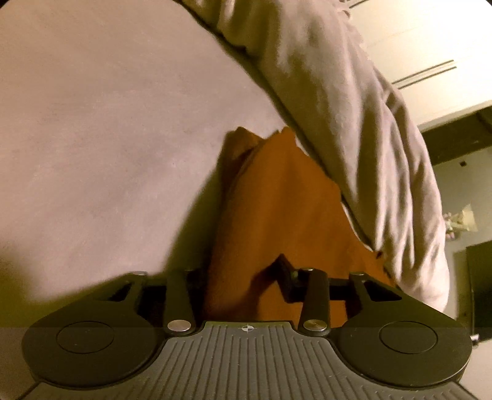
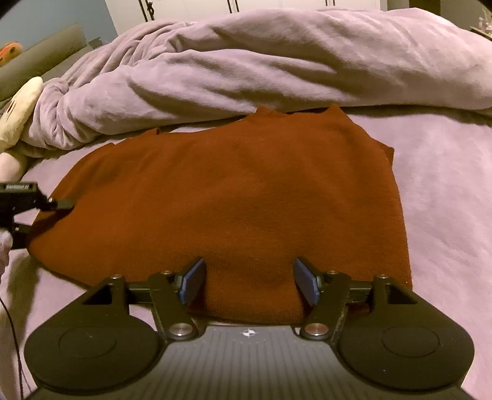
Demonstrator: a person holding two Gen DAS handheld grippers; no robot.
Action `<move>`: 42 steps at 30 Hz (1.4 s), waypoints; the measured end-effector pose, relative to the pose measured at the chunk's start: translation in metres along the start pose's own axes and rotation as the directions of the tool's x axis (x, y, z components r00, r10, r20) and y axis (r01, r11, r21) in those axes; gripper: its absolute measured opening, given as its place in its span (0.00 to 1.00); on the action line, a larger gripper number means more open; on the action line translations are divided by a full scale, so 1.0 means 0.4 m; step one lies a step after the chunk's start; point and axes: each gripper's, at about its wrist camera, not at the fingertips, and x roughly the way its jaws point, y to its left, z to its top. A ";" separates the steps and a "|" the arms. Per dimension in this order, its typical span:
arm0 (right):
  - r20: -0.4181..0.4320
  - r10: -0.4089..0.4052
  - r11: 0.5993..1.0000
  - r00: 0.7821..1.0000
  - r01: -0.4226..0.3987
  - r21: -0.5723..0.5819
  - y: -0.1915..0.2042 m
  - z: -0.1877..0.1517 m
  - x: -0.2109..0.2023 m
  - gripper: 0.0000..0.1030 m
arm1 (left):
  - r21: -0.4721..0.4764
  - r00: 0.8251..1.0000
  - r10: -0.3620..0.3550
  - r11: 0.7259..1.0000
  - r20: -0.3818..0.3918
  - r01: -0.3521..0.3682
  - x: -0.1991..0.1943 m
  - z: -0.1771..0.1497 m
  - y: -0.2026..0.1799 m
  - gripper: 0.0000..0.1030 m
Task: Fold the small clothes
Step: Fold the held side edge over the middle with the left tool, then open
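Observation:
A rust-brown sweater (image 2: 230,200) lies flat on the lilac bed sheet (image 2: 446,200), neck towards the far side. My right gripper (image 2: 250,281) stands open over its near hem; the blue pads (image 2: 193,280) flank a hump of fabric without pressing it. My left gripper (image 2: 43,215) is at the sweater's left edge, one finger on top of the cloth. In the left wrist view the sweater (image 1: 276,200) fills the gap of the left gripper (image 1: 246,277). It covers one finger, so I cannot see whether the pads press.
A bunched lilac duvet (image 2: 276,61) lies along the far side of the sweater, also seen as the duvet (image 1: 353,123) in the left wrist view. A cream plush toy (image 2: 18,101) sits at the far left. White cupboard doors (image 2: 215,6) stand behind the bed.

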 end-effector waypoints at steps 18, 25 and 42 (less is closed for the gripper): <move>0.084 0.020 1.000 0.996 -0.020 -0.002 0.025 0.050 -0.049 0.26 | 0.163 0.999 -0.031 0.986 0.032 0.026 -0.066 -0.015 -0.194 0.21; 0.106 0.111 0.987 0.988 -0.097 -0.125 0.160 0.061 -0.010 0.18 | 0.163 0.999 -0.030 0.986 0.028 0.025 -0.063 -0.023 -0.203 0.21; 0.037 0.109 0.989 0.993 -0.104 -0.106 0.148 0.059 0.017 0.20 | 0.238 0.999 -0.042 0.971 0.029 0.034 -0.111 -0.076 -0.302 0.21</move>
